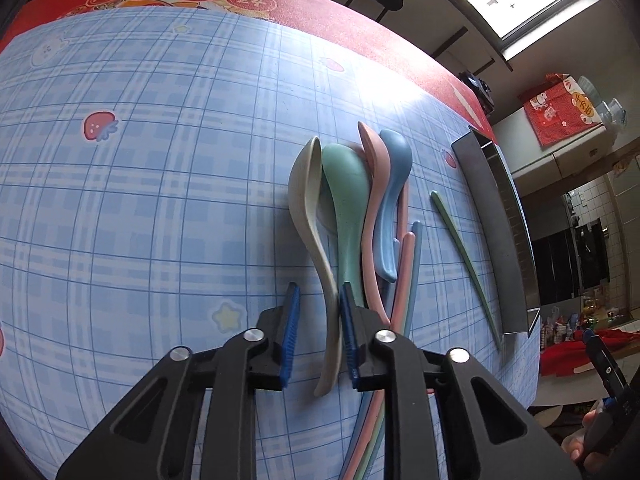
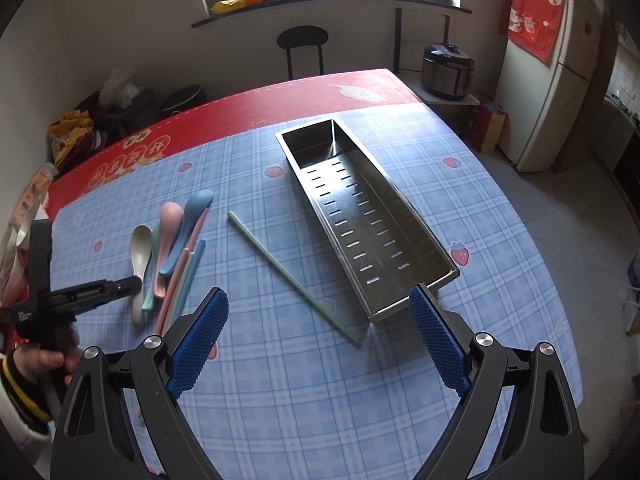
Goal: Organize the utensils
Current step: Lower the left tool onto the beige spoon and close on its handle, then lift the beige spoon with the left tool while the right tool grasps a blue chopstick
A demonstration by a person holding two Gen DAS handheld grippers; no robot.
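Note:
Four spoons lie side by side on the blue checked cloth: cream (image 1: 304, 200), green (image 1: 346, 200), pink (image 1: 374, 160) and blue (image 1: 394, 184). Several pastel chopsticks (image 1: 408, 272) lie under and beside them. My left gripper (image 1: 320, 292) points down at the cream spoon's handle, which runs between the jaws along the right pad (image 1: 347, 320). Bare cloth shows between the handle and the left pad. One green chopstick (image 2: 292, 276) lies alone beside the long perforated steel tray (image 2: 360, 224), which holds nothing. My right gripper (image 2: 318, 300) hovers wide open, holding nothing, over the tray's near end.
A red printed cloth (image 2: 280, 96) borders the far side of the table. Beyond it stand a black stool (image 2: 302, 40), a rice cooker (image 2: 448, 68) on a low shelf and a white fridge (image 2: 552, 80). A hand (image 2: 48, 360) holds the left gripper (image 2: 136, 280) at the left edge.

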